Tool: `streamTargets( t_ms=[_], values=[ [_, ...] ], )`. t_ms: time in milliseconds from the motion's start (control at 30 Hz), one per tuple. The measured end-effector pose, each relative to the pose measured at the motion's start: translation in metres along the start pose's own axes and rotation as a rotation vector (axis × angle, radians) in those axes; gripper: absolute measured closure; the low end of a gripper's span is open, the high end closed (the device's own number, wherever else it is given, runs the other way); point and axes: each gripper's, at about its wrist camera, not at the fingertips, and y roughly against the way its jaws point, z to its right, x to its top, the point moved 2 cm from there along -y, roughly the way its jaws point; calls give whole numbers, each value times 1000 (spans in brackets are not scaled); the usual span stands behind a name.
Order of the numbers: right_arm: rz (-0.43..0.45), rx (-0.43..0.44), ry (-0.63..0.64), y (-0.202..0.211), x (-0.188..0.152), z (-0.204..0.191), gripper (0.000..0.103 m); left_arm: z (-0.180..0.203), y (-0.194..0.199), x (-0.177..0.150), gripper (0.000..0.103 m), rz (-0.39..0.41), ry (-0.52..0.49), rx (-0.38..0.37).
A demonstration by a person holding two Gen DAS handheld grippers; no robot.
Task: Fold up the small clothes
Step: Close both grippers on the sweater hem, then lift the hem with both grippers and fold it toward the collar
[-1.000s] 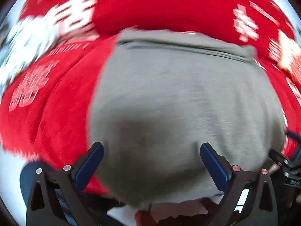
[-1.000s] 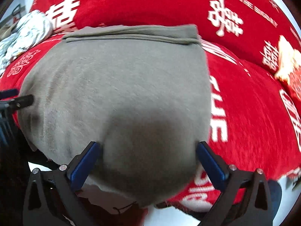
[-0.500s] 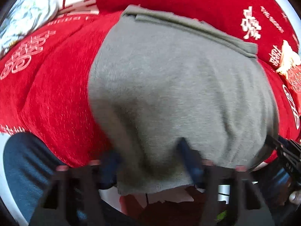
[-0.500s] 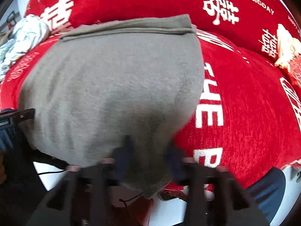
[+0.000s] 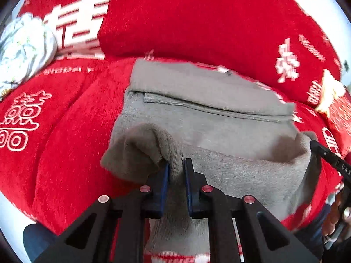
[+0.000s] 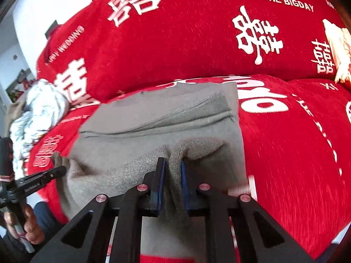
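A grey knit garment (image 5: 208,114) lies on a red sofa cover with white characters; it also shows in the right wrist view (image 6: 158,118). My left gripper (image 5: 175,166) is shut on the garment's near left corner, which bunches up between the blue pads. My right gripper (image 6: 172,164) is shut on the near right corner in the same way. The near edge is lifted off the sofa and hangs between the two grippers. The far waistband edge still lies flat. The right gripper shows at the right edge of the left wrist view (image 5: 329,155).
A crumpled white patterned cloth (image 5: 24,48) lies at the far left of the sofa, also in the right wrist view (image 6: 37,109). A cream and red item (image 6: 337,50) sits at the far right. The sofa backrest (image 5: 197,22) rises behind the garment.
Both grippers went from open over the garment's near edge to shut on its corners. They have lifted the edge and moved it forward toward the far edge.
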Motion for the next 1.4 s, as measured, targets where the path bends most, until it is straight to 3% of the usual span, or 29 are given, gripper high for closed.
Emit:
streamTargets(
  t_ms=[100,167,200,233,267,333,467,567,633,667,700,733,767,800,933,1067,1200,1267,1400],
  values=[
    [-56,-12,-9,-20,0,2,88,-9,-8,0,87,-31,32,-44],
    [-67,7,-13,-19,-5,5,77,-16,-1,-4,77,-43,49,-97],
    [-62,24,-17,-15,-8,8,67,-22,4,-8,42,-50,67,-128],
    [-51,41,-23,-7,-13,10,38,-26,8,-12,10,-40,84,-130],
    [-36,42,-26,-3,-15,13,20,-31,16,-18,4,-10,104,-108],
    [16,48,-17,16,-24,18,20,-41,32,-35,3,45,110,-52],
    [-11,56,15,28,-51,26,20,-45,33,-63,3,2,133,-108],
    [-65,44,46,18,-69,28,21,-24,17,-72,4,-46,73,-108],
    [-95,59,44,8,-77,28,28,-7,3,-76,16,-82,56,-130],
    [-89,57,55,7,-78,26,31,2,1,-78,16,-79,34,-99],
    [-77,52,85,7,-79,21,39,13,2,-80,29,-46,-16,-58],
    [-86,56,120,6,-79,15,75,22,3,-82,66,-35,-61,-38],
    [-97,54,138,4,-80,12,91,28,4,-83,80,-29,-98,-12],
    [-104,80,130,5,-79,10,91,30,6,-82,87,-38,-102,-38],
    [-59,192,95,25,-75,8,92,20,28,-75,91,4,-23,-121],
    [16,287,81,57,-65,-1,92,21,64,-68,92,126,-4,-176],
    [91,312,57,83,-43,-7,92,29,98,-54,92,238,-26,-212],
    [124,339,21,93,-31,-5,92,31,103,-48,92,256,-29,-200],
    [173,310,8,106,-15,-4,92,19,117,-31,92,299,16,-199]
  ],
)
